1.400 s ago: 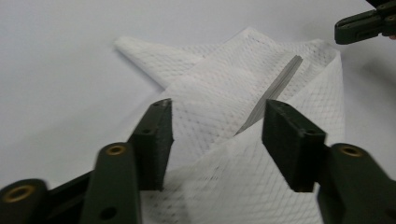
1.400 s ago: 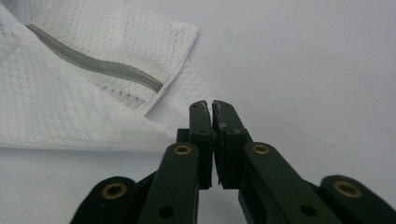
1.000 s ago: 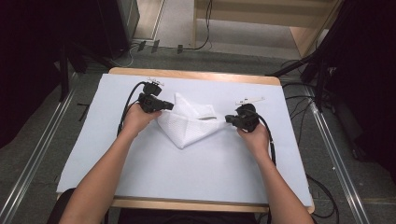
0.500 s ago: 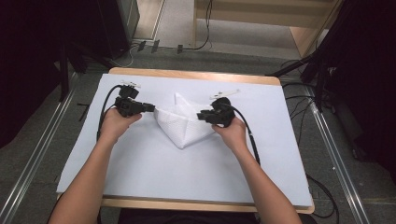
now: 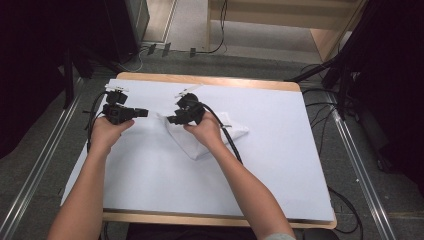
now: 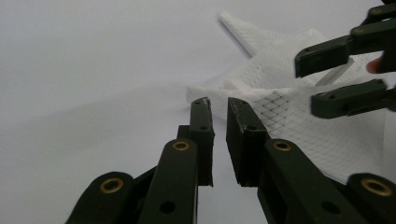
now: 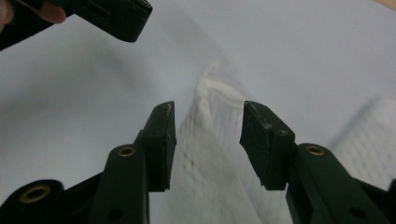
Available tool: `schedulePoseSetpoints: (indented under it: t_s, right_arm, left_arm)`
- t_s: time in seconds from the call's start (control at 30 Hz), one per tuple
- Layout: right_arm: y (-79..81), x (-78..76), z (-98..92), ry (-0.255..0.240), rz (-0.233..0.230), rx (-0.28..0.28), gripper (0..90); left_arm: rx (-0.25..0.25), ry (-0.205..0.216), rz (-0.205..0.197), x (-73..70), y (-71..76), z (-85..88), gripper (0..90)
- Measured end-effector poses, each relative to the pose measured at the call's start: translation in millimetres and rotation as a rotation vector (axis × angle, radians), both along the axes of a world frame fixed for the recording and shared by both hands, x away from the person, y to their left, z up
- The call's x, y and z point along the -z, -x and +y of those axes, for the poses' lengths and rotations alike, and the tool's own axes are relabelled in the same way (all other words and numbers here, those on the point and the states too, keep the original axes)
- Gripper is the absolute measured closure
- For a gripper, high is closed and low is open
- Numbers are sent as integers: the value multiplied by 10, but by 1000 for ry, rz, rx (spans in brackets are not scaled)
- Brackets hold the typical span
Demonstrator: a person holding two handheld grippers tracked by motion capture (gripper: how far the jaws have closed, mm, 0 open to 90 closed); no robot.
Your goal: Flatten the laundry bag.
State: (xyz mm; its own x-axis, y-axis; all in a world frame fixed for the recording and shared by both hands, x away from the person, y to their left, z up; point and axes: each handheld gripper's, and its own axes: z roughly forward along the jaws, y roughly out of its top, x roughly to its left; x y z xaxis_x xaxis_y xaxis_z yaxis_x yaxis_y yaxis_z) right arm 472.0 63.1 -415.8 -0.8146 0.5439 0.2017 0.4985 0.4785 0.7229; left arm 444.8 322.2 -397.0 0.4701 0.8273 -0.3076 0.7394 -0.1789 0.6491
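A white mesh cloth (image 5: 190, 145) lies folded on the white-covered table (image 5: 280, 165), left of centre. My right gripper (image 5: 170, 120) is over the cloth's left end and points left. Its jaws have just been opening, and a raised fold of the cloth (image 7: 210, 177) lies between them (image 7: 208, 116) without the pads pressing on it. My left gripper (image 5: 145, 112) points right at the cloth's corner. Its jaws (image 6: 218, 105) stand a narrow gap apart with nothing seen between them, and the cloth (image 6: 303, 130) starts just past their tips. The right gripper (image 6: 306, 81) faces it from close by.
The right gripper's black cable (image 5: 227, 140) trails across the cloth. Bare white cover stretches to the right and toward the front edge. Metal rails (image 5: 35, 185) run along the floor on both sides, and cables (image 5: 320, 107) lie at the right.
Both hands moved left. The right gripper crossed from the cloth's right side to its left end, bringing cloth over, and its jaws opened. The left gripper drew back from the cloth.
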Motion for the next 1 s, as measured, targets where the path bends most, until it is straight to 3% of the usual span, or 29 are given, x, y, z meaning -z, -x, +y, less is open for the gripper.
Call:
schedulePoseSetpoints:
  t_s: [0.2, 0.23, 0.3, 0.33, 0.4, 0.47, 0.5, 0.57, 0.7, 0.8, 1.0]
  right_arm:
    - [-136, 83, 409, 57, 19, -6, 581]
    - [-156, 113, 452, 72, 27, 2, 634]
    - [-171, 161, 496, 116, 49, 3, 828]
    - [-172, 165, 493, 116, 63, -1, 860]
    - [-88, 27, 380, 51, 39, 3, 869]
    - [-46, -38, 319, 27, 19, 9, 869]
    - [52, -171, 180, -1, -7, 3, 869]
    - [113, -230, 108, -14, -18, 4, 868]
    - [395, -404, -202, -40, -70, -6, 867]
    - [615, -474, -468, -70, -115, -2, 866]
    - [948, -463, -1005, -156, -127, 10, 864]
  left_arm:
    - [-6, 8, 12, 36, -6, 59, 802]
    - [-5, 9, 14, 42, -8, 62, 800]
    - [-4, 6, 15, 51, -10, 69, 797]
    - [-4, 4, 16, 52, -9, 74, 795]
    - [-9, 5, 14, 49, -3, 86, 794]
    - [-11, 14, 13, 45, 1, 100, 793]
    - [-14, 22, 13, 43, 2, 100, 791]
    - [-17, 27, 12, 40, 8, 78, 791]
    - [-1, 13, 2, 28, 17, -4, 789]
    - [19, -1, -10, 17, 24, -93, 787]
    - [81, -2, -7, 39, 29, -369, 779]
